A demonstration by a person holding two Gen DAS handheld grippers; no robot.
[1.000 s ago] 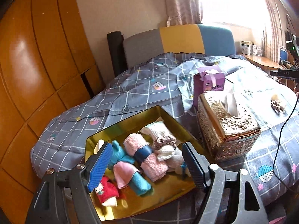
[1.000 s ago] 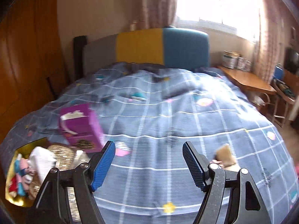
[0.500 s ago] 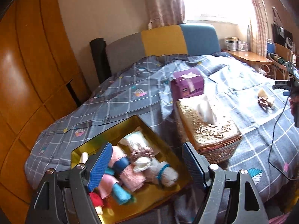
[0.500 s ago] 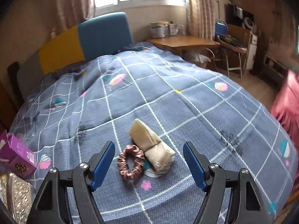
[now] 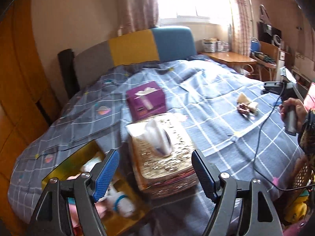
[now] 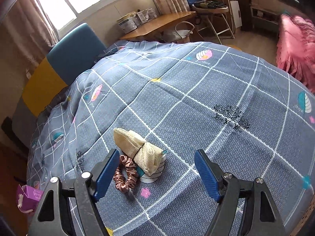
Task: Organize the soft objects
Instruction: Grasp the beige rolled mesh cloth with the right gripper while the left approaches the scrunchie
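A cream rolled cloth (image 6: 139,150) tied with a black band lies on the blue checked bedspread, with a brown satin scrunchie (image 6: 125,174) touching its near left side. My right gripper (image 6: 156,174) is open and empty just above and in front of them. Both also show far right in the left wrist view (image 5: 246,106). My left gripper (image 5: 155,174) is open and empty over a gold tray (image 5: 65,169) of soft rolled items and a small white plush (image 5: 122,202).
A gold ornate tissue box (image 5: 163,161) stands beside the tray, with a purple tissue box (image 5: 145,100) behind it. A padded headboard (image 5: 133,49) is at the back. A wooden desk (image 6: 157,25) and chair stand past the bed. A pink throw (image 6: 297,49) is at right.
My left gripper has swung right, from the gold tray toward the tissue boxes. My right gripper has swung right and closed in on the cream roll and scrunchie. Both jaws stay open.
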